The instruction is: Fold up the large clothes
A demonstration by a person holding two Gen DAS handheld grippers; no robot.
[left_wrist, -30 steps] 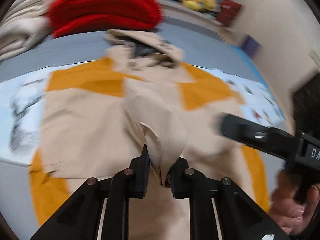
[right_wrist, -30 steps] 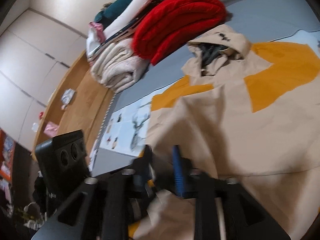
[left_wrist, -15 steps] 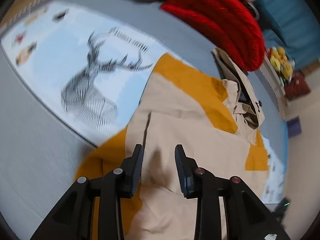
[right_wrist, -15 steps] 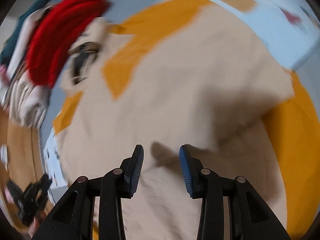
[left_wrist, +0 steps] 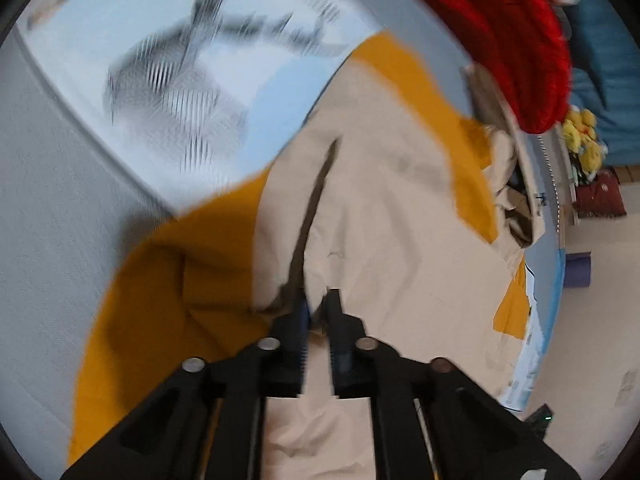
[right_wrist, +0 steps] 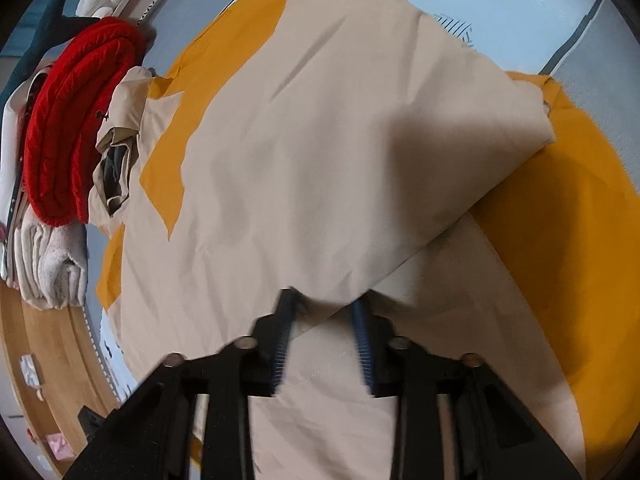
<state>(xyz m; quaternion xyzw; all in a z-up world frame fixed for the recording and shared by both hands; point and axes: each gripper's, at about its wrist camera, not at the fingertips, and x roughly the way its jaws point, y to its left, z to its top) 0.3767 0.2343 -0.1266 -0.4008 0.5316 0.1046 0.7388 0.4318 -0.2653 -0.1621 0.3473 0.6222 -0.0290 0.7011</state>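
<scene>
Now the left gripper (left_wrist: 318, 312) has its jaws drawn almost together on a ridge of beige cloth at the edge of the jacket (left_wrist: 392, 240), a narrow slit between the pads with a pinch of fabric in it. Motion blur smears this view, so how firm the hold is I cannot tell. The jacket lies spread on the bed, beige with orange panels, partly over a pale blue sheet (left_wrist: 140, 40) with a deer print. Over on the right wrist view, the right gripper (right_wrist: 322, 320) stands wide open, blue pads (right_wrist: 362, 320) well apart, straddling the corner of a beige flap folded across the jacket (right_wrist: 320, 140). Its hood (right_wrist: 120, 136) touches a red blanket (right_wrist: 68, 120), and just beside that sit folded cream towels (right_wrist: 52, 268).
</scene>
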